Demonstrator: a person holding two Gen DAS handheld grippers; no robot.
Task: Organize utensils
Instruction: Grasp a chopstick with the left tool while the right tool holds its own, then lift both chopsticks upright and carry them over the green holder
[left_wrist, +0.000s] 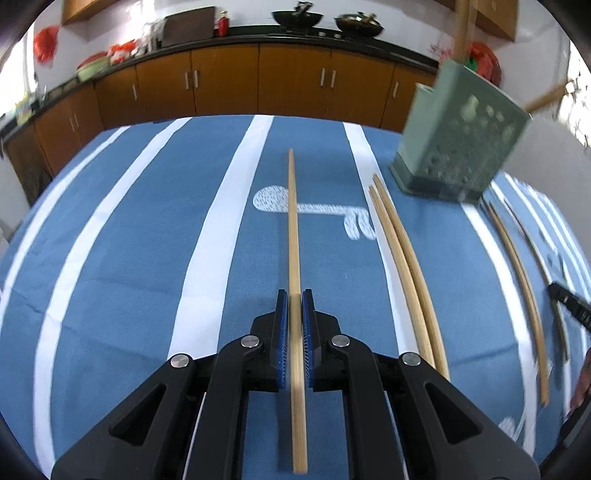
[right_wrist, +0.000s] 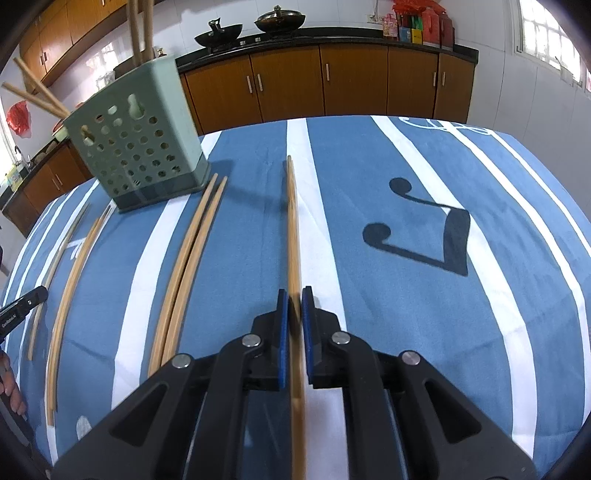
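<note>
Progress is partial. Green holder already contains several chopsticks. Left gripper is clamped on one chopstick; right gripper is clamped on another chopstick. Loose pair remains on tablecloth, just beside the holder, with further sticks alongside.

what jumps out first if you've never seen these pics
Each gripper is shut on a long wooden chopstick: the left gripper holds one chopstick, the right gripper another. A green perforated holder stands on the blue striped cloth, with a loose chopstick pair beside it.
</note>
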